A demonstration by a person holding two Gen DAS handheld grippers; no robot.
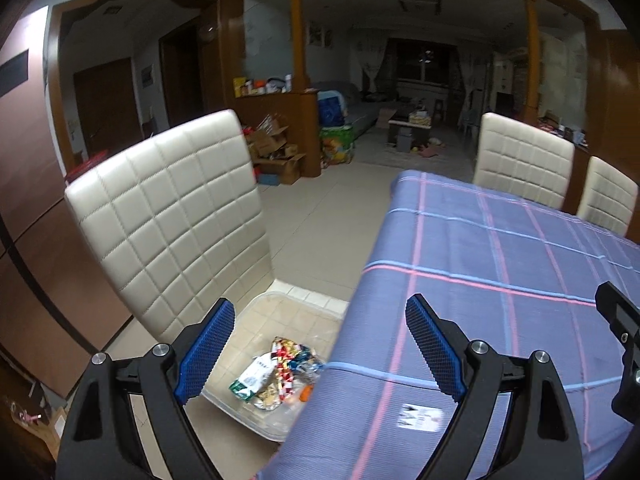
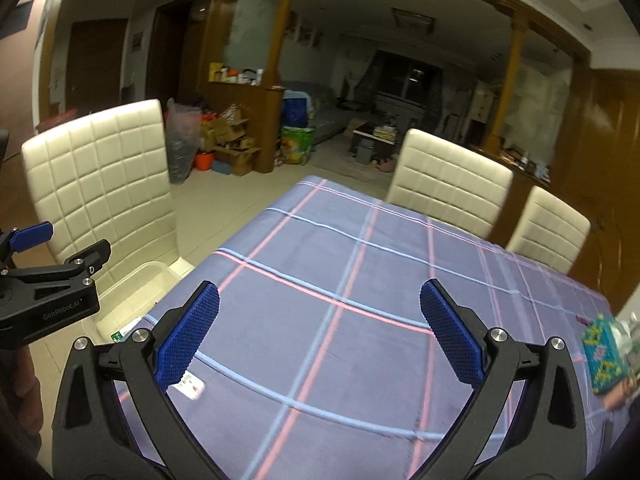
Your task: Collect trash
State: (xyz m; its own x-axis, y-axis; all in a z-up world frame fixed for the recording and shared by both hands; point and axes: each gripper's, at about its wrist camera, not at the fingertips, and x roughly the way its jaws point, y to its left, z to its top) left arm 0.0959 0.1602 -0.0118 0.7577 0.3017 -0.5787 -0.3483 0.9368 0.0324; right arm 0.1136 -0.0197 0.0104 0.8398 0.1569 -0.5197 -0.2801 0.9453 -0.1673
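Trash (image 1: pixel 280 376): crumpled wrappers and packets are heaped in a clear plastic bin (image 1: pixel 320 305) that is set on the seat of a cream quilted chair (image 1: pixel 168 216), just beside the edge of the table. No single long axis can be told for the heap. One white label (image 1: pixel 421 417) is seen flat on the plaid tablecloth (image 2: pixel 360 280). Left gripper (image 1: pixel 320 354): jaws spread wide, nothing held. Right gripper (image 2: pixel 320 336): jaws spread wide above the cloth, nothing held.
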